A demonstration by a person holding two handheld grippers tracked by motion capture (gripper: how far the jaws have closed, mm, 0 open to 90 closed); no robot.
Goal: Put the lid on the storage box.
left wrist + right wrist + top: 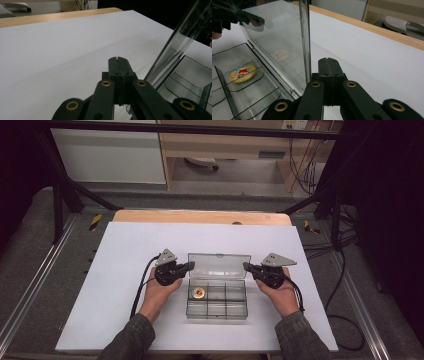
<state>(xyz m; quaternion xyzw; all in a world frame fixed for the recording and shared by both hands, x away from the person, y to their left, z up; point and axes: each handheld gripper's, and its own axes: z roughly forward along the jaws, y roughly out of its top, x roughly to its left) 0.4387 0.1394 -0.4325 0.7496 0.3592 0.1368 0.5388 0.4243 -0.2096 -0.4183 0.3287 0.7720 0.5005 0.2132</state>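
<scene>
A clear plastic compartment box (217, 306) sits mid-table with its lid (218, 265) standing upright at the back. A round yellow badge (199, 293) lies in its rear left compartment. My left gripper (190, 265) is shut and empty, its tip beside the lid's left edge. My right gripper (245, 266) is shut and empty at the lid's right edge. In the left gripper view the closed jaws (118, 60) point past the lid (175, 47). The right gripper view has the closed jaws (328, 60) beside the lid (282, 37), with the badge (243, 73) to the left.
The box rests on a white board (125, 270) that covers a wooden table (200, 216). Black cables (345, 285) trail on the floor at the right. Dark frame bars (60, 195) stand at the far corners. White board surface stretches left, right and behind the box.
</scene>
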